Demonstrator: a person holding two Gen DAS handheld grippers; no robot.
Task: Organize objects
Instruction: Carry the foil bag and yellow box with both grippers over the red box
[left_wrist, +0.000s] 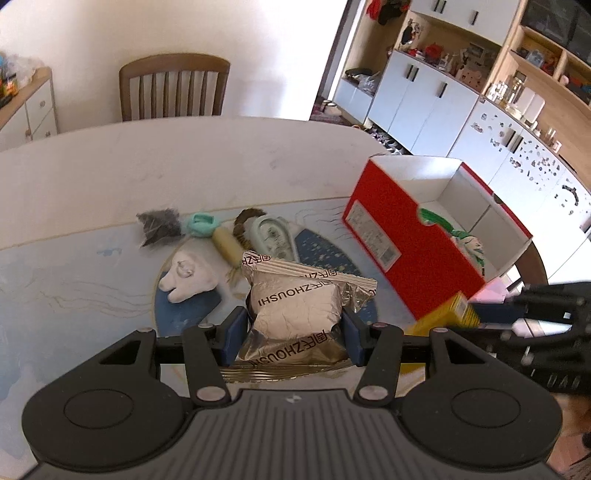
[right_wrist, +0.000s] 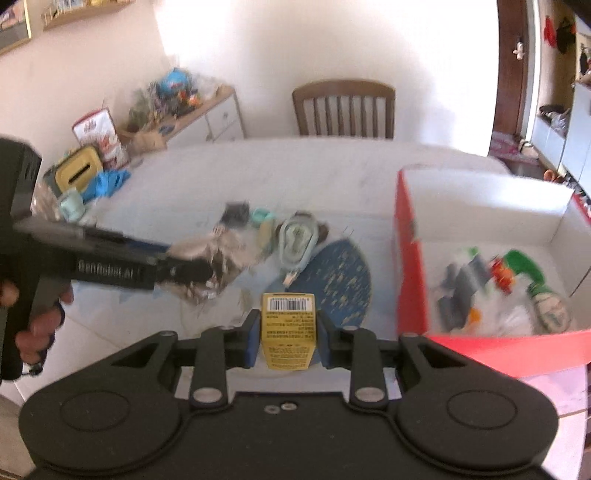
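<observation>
My left gripper (left_wrist: 293, 334) is shut on a silver foil snack packet (left_wrist: 299, 314), held above the table; the packet also shows blurred in the right wrist view (right_wrist: 210, 258). My right gripper (right_wrist: 286, 341) is shut on a small yellow box (right_wrist: 289, 328) with a barcode, just left of the open red box (right_wrist: 410, 258). The yellow box also shows in the left wrist view (left_wrist: 448, 314), beside the red box (left_wrist: 406, 243). Inside the red box lie grey pieces (right_wrist: 461, 291) and a green-capped item (right_wrist: 532, 273).
On the table lie a white clay lump (left_wrist: 190, 278), a dark bag (left_wrist: 159, 225), a mint-green item (left_wrist: 203, 223), a cream tube (left_wrist: 227, 243) and a pale green scale (left_wrist: 273, 236). A wooden chair (left_wrist: 173, 86) stands behind the table. Cabinets (left_wrist: 436, 99) stand at right.
</observation>
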